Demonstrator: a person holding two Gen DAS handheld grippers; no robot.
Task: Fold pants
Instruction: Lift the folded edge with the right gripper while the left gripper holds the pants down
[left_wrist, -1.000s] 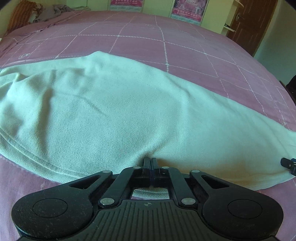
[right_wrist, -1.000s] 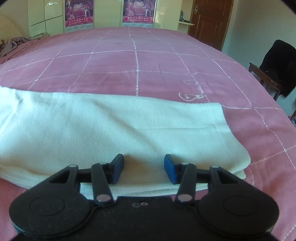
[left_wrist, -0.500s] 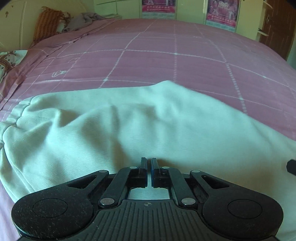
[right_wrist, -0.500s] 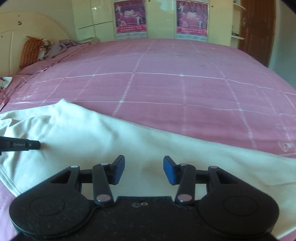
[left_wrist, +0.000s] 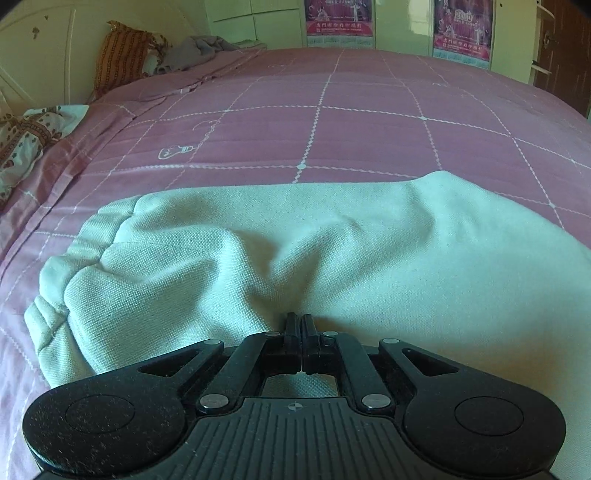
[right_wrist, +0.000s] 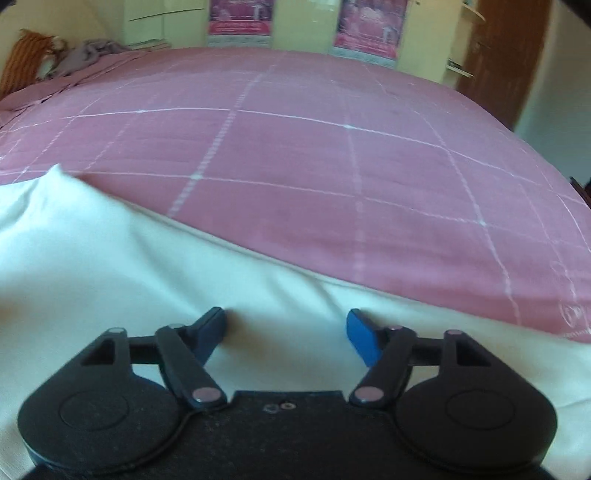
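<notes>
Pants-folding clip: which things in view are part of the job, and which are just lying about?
Part of the job:
pants
left gripper, shut on the pants
right gripper, open over the pants, jaws just widened
bed cover, the work surface

Lying about:
orange pillow
grey clothes
posters
door

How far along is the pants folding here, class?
Done: the pants lie doubled on the bed, waistband at the left. In hand: the left gripper is shut on a pinch of fabric, while the right gripper has just been opening its jaws, pads off the cloth. Left: the pants look long and rumpled, so likely a further fold and smoothing.
</notes>
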